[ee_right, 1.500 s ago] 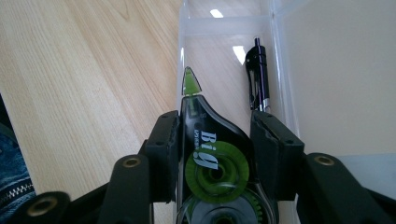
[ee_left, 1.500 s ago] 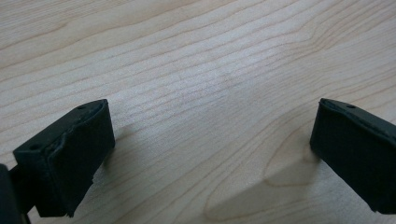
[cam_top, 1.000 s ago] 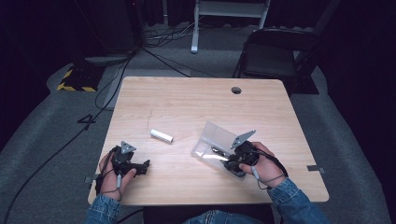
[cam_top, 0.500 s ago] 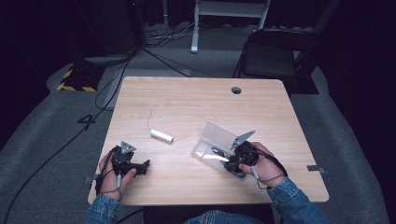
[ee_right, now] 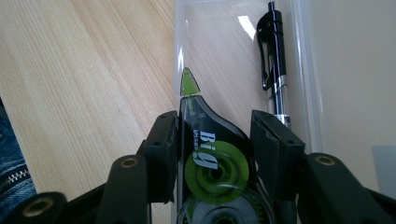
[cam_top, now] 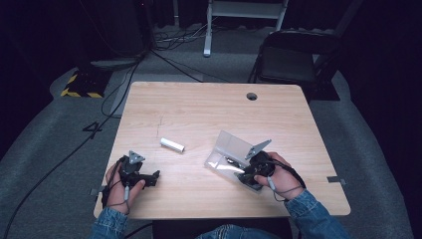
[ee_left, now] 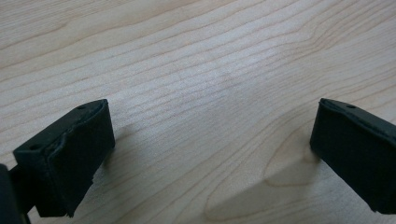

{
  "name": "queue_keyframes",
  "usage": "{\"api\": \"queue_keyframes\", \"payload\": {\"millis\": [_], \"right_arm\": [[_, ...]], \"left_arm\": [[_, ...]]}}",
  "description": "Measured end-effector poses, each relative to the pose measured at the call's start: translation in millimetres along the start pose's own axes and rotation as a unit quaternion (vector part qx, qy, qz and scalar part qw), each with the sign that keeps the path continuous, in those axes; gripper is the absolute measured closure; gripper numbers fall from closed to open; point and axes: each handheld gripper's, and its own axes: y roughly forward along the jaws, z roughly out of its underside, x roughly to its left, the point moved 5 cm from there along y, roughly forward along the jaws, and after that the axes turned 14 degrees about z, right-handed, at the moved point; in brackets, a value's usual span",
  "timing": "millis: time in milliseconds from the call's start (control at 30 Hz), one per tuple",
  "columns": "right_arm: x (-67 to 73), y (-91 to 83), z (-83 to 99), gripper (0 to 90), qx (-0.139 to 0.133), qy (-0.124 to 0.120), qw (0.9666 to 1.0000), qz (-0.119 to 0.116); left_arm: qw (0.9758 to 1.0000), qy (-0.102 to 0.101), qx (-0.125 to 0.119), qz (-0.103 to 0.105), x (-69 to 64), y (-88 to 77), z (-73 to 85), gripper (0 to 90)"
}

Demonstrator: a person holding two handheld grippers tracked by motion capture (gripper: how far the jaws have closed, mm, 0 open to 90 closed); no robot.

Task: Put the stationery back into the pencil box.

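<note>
A black and green correction tape dispenser [ee_right: 210, 154] sits between the jaws of my right gripper [ee_right: 215, 135], and both pads lie against its sides. It hovers over the tray of an open clear plastic case [ee_right: 219, 56] with its green tip pointing in. A black pen [ee_right: 273, 51] lies along the case's far side. In the high view the right gripper [cam_top: 244, 172] is at the case [cam_top: 229, 149], whose lid stands raised. My left gripper [cam_top: 152, 175] rests on the table at the front left, and its jaws [ee_left: 210, 140] are wide open over bare wood.
A white cylinder [cam_top: 172, 145] lies on the wooden table [cam_top: 199, 109] between the two hands. A cable hole [cam_top: 252, 96] is near the far edge. A black folding chair [cam_top: 293, 59] stands beyond the table, and cables run over the floor on the left.
</note>
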Motion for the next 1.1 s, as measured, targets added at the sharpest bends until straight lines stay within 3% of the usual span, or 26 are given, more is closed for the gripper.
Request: {"api": "queue_keyframes", "payload": {"millis": [533, 1100], "right_arm": [[-3.3, -4.0, -2.0, 48.6, -0.018, 0.012, 0.9997, 0.007], [-1.2, -22.3, -24.6, 53.1, -0.093, 0.023, 0.9948, 0.035]], "left_arm": [[1.0, 0.0, 0.0, 0.0, 0.1, 0.0, -0.1, 0.2], [1.0, 0.001, 0.0, 0.0, 0.3, -0.6, 0.5, 0.4]]}}
